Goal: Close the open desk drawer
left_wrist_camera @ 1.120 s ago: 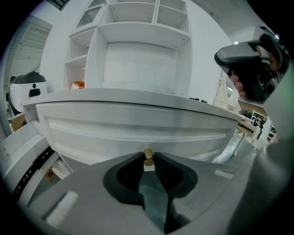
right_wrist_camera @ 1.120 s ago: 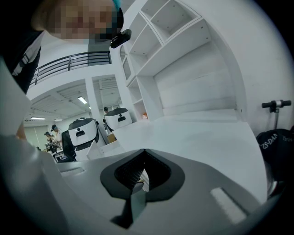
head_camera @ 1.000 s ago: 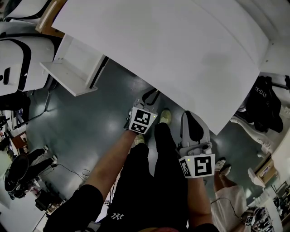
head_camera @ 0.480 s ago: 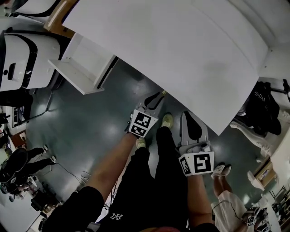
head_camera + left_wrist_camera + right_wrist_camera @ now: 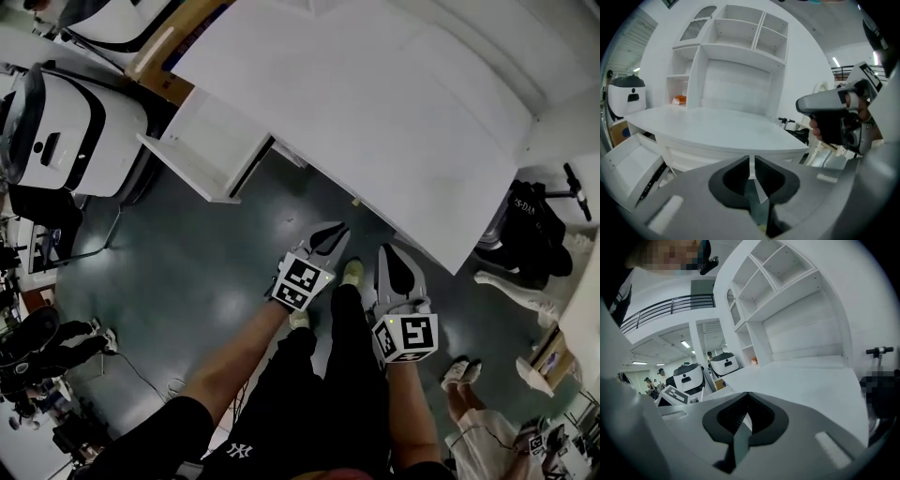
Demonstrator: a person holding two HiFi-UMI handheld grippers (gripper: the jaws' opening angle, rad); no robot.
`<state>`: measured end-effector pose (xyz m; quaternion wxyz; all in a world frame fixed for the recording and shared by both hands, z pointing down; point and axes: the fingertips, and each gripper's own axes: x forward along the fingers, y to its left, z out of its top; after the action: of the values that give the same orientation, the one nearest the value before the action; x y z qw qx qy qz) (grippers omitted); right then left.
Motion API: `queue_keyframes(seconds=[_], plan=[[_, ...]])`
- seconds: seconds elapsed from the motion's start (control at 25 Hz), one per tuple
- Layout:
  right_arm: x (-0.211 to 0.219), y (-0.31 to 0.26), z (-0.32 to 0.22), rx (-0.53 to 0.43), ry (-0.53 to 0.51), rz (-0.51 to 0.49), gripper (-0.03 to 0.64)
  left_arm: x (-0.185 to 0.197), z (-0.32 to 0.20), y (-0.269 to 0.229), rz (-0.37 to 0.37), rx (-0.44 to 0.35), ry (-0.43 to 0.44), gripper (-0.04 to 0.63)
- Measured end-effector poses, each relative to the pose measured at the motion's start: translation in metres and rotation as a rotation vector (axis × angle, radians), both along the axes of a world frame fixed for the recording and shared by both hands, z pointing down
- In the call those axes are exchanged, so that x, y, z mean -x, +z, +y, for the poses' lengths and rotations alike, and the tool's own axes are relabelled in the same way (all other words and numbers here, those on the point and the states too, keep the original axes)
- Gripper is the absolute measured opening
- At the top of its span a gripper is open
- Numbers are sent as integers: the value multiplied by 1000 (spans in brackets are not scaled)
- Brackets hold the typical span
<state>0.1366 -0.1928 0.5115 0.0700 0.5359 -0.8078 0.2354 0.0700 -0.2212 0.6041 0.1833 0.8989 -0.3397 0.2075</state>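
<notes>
The white desk (image 5: 375, 94) fills the top of the head view. Its open drawer (image 5: 202, 150) sticks out at the desk's left end, empty and white. In the left gripper view the drawer (image 5: 633, 161) lies low at the left, under the desk top (image 5: 717, 126). My left gripper (image 5: 334, 230) hangs shut and holds nothing, a little short of the desk's front edge and well right of the drawer. My right gripper (image 5: 390, 251) is beside it, also shut and empty. The left gripper's jaws (image 5: 751, 161) and the right gripper's jaws (image 5: 746, 399) both stand together.
A white machine (image 5: 66, 131) stands left of the drawer. A black bag and scooter (image 5: 534, 225) sit at the desk's right end. Another person's feet (image 5: 459, 370) are at the lower right. White shelving (image 5: 736, 47) rises behind the desk. My own legs stand on the grey floor (image 5: 187, 272).
The desk and drawer have slid lower and rightward in the head view. Both grippers have drawn back a little from the desk's front edge. Both stay shut; the drawer stays open.
</notes>
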Motion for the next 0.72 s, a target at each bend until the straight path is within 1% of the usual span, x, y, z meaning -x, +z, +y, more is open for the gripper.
queue_keyframes(seconds=[0.16,0.32,0.48,0.72], plan=[[7,-17,21,-1,3,4,20,4,22,-42,24,-28,15,8],[17,-40,35,-36,-3,32,20,16,40,-77,53,-45,13,6],[30,-67,49,-75,-11,48,20,29,52,-117,87,-60,-7,5],[44,-123,51,-122,-42,61,20,38,60,-189,124,-63,-27,2]])
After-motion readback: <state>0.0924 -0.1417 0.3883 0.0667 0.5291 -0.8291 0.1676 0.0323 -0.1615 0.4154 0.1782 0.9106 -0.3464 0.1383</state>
